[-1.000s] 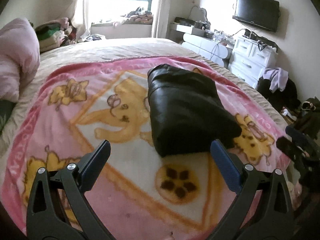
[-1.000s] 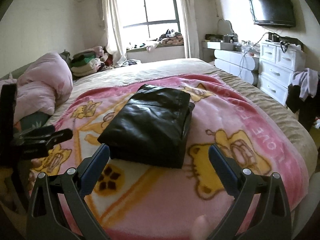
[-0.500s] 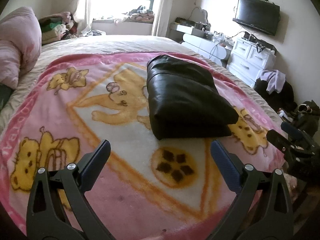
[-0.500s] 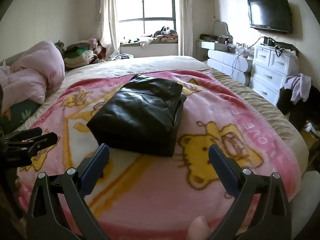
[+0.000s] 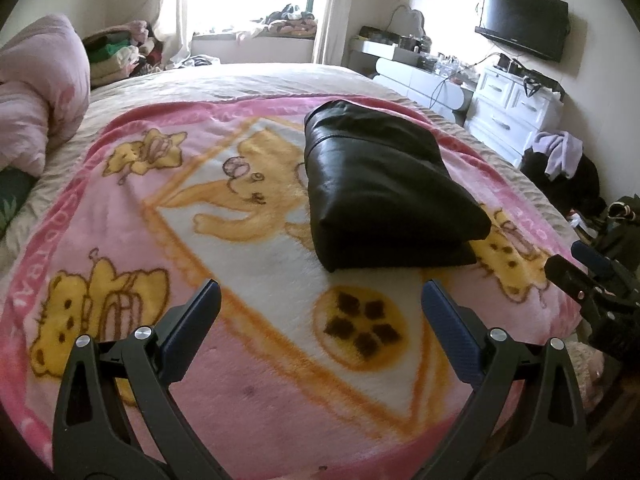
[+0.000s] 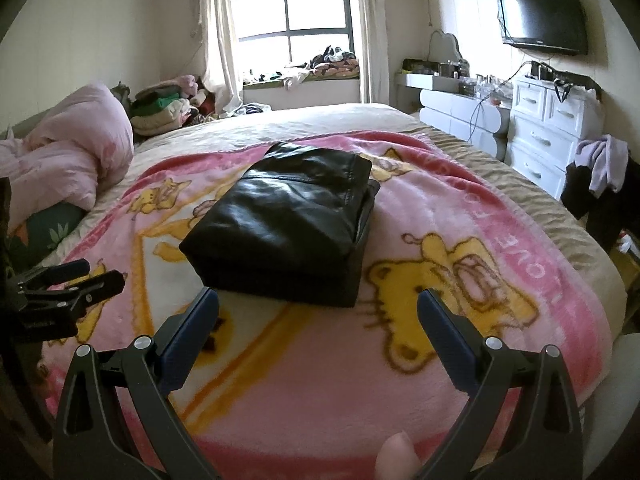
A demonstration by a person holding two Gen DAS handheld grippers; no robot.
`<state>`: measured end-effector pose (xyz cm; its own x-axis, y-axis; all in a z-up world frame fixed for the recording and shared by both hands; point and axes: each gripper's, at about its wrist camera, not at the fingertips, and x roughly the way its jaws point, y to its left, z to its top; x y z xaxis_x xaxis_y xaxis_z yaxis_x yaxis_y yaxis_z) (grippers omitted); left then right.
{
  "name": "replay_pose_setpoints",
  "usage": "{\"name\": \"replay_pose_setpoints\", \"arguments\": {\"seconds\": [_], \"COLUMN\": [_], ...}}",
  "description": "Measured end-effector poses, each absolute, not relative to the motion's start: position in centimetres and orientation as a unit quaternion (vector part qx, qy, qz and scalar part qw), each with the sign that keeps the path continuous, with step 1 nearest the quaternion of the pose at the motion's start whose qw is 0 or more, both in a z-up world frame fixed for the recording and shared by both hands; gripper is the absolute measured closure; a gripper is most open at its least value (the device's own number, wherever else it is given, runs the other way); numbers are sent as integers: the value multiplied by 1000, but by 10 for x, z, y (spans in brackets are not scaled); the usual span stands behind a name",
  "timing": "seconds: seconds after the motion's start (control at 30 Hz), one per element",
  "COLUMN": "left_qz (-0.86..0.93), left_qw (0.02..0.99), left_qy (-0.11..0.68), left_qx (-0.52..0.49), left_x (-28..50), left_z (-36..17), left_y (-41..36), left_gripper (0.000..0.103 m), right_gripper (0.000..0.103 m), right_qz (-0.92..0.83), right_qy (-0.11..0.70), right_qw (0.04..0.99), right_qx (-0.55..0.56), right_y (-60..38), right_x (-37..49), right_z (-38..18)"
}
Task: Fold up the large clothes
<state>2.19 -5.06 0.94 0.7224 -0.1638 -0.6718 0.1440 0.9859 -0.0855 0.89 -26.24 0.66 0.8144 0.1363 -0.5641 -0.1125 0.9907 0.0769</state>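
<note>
A black leather garment point(image 5: 380, 188) lies folded into a thick rectangular bundle on the pink cartoon blanket point(image 5: 168, 208); it also shows in the right wrist view point(image 6: 288, 220). My left gripper point(image 5: 320, 312) is open and empty, hovering over the blanket short of the bundle's near edge. My right gripper point(image 6: 318, 316) is open and empty, just short of the bundle's near side. Each gripper shows at the edge of the other's view: the right one point(image 5: 592, 280) and the left one point(image 6: 68, 284).
A pink duvet point(image 6: 72, 156) is heaped at the left of the bed. White drawers point(image 6: 548, 128) and a wall TV point(image 6: 540, 16) stand along the right wall. Clothes hang at the right point(image 6: 604, 164). Piled clothes point(image 6: 168, 108) lie near the window.
Both grippers have pulled back from the folded bundle toward the foot of the bed and stayed open. The bundle has not moved.
</note>
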Motion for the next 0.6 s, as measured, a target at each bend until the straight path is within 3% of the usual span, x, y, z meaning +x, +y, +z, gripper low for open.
{"name": "replay_pose_setpoints", "arguments": {"seconds": [0.6], "left_qz": [-76], "left_qw": [929], "left_qy": [362], "left_qx": [-6], "left_x": [21], "left_z": [12], "left_y": [-51], "left_gripper": [9], "right_gripper": [4], "right_qz": [69], "right_qy": [302], "right_qw": [951], "right_qx": [14], "right_y": [-261], "right_x": [10], "right_z": [6]}}
